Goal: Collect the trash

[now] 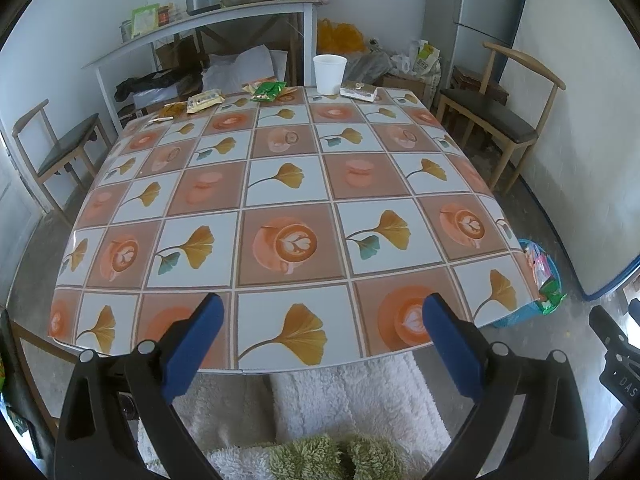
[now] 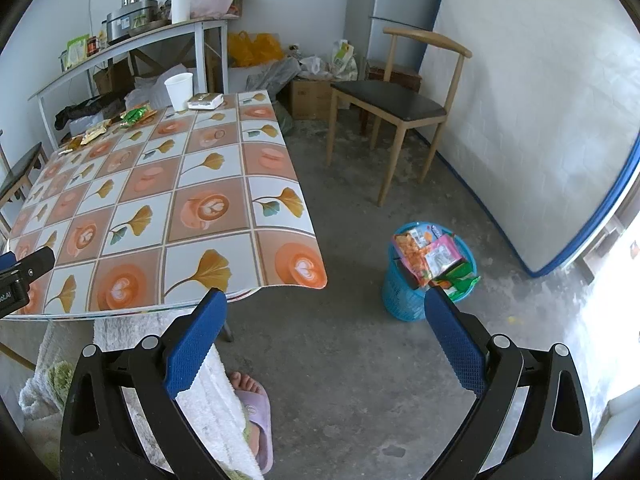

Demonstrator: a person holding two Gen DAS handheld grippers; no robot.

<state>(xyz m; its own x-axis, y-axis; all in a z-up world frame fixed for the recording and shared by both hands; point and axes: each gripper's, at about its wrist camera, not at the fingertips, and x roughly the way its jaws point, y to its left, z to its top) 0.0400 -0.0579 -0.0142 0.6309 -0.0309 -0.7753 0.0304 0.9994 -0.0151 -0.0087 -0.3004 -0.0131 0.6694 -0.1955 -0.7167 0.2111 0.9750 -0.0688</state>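
Observation:
Trash lies along the far edge of the patterned table [image 1: 280,184]: a white paper cup [image 1: 329,73], a flat white box [image 1: 359,90], a green wrapper [image 1: 269,91], a yellow wrapper [image 1: 204,102] and smaller yellow scraps [image 1: 171,110]. My left gripper [image 1: 322,312] is open and empty over the table's near edge. My right gripper [image 2: 326,308] is open and empty above the floor, right of the table [image 2: 160,208]. A blue basket [image 2: 424,276] full of snack wrappers [image 2: 430,256] stands on the floor just past its right finger.
Wooden chairs stand at the table's left [image 1: 56,148] and right [image 1: 500,112]. A shelf table [image 1: 200,28] with pots and jars is behind. Bags and boxes [image 2: 312,76] sit in the corner. A foot in a slipper [image 2: 252,412] is below.

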